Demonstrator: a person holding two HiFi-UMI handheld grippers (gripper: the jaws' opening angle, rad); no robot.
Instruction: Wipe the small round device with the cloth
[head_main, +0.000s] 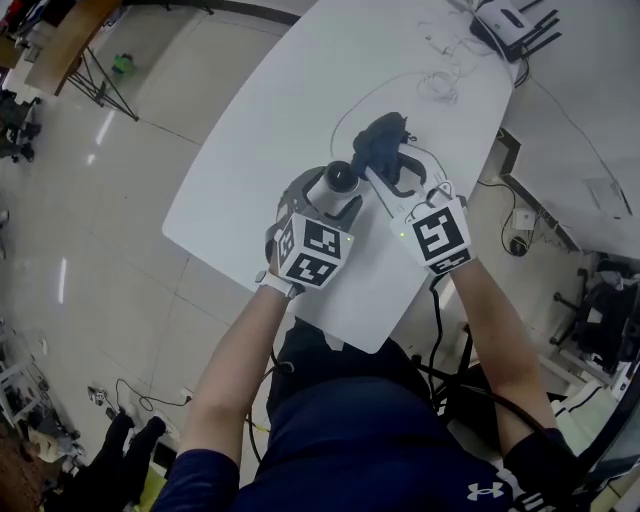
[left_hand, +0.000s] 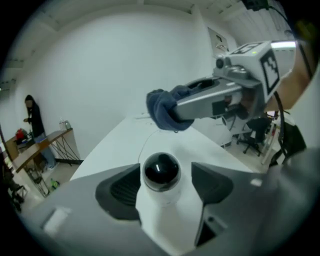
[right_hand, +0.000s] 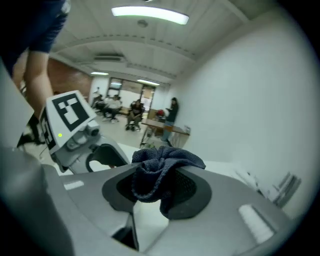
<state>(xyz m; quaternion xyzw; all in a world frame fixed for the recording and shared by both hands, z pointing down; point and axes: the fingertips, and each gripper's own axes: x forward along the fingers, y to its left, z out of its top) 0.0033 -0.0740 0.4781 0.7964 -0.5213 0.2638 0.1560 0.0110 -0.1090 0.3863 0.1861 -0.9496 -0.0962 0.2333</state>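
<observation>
Left gripper (head_main: 338, 196) and right gripper (head_main: 383, 160) are pale grey, with dark ribbed pads (left_hand: 117, 192) lining the jaws; the left cube (head_main: 315, 252) and right cube (head_main: 440, 238) are white with black square markers; a green light (head_main: 402, 236) glows at the right cube's nine o'clock; a black cable (head_main: 435, 305) hangs at its six o'clock; the person wears a navy short-sleeved shirt (head_main: 370, 430) with a white logo (head_main: 485, 491) on one sleeve

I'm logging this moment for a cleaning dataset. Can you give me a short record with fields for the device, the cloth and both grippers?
device: small round device, white body with a dark dome, over the white table
left gripper: jaws apart, device between them, a gap showing on one side
cloth: dark blue, bunched
right gripper: shut on the cloth
cloth to device: apart, with the cloth held above and beyond the dome
also on table: white cable
</observation>
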